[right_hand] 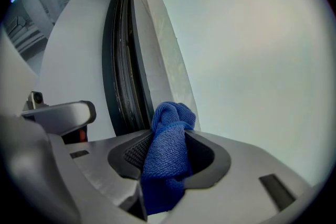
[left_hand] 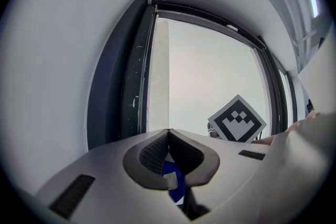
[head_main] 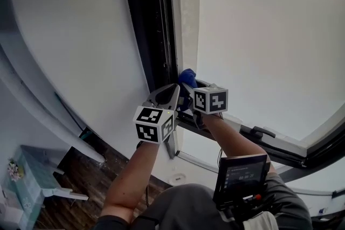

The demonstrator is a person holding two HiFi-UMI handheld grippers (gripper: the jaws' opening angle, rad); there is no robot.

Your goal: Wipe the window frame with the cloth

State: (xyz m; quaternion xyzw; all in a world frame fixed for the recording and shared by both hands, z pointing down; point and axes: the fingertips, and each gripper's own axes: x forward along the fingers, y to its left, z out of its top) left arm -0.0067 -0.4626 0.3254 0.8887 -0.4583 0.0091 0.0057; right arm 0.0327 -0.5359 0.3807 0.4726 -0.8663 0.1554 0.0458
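While I watch from the head view, the right gripper [head_main: 188,86] sits near the centre of the frame. Its jaws are clamped tight on the blue cloth [right_hand: 168,149], whose bunched end pokes out past the tips. That end lies just beside the dark window frame [head_main: 156,24], which runs up to the top of the frame. The left gripper [left_hand: 168,134] is close by at lower left, its jaws closed tip to tip. A blue sliver shows in the gap behind them, and I cannot tell what it is.
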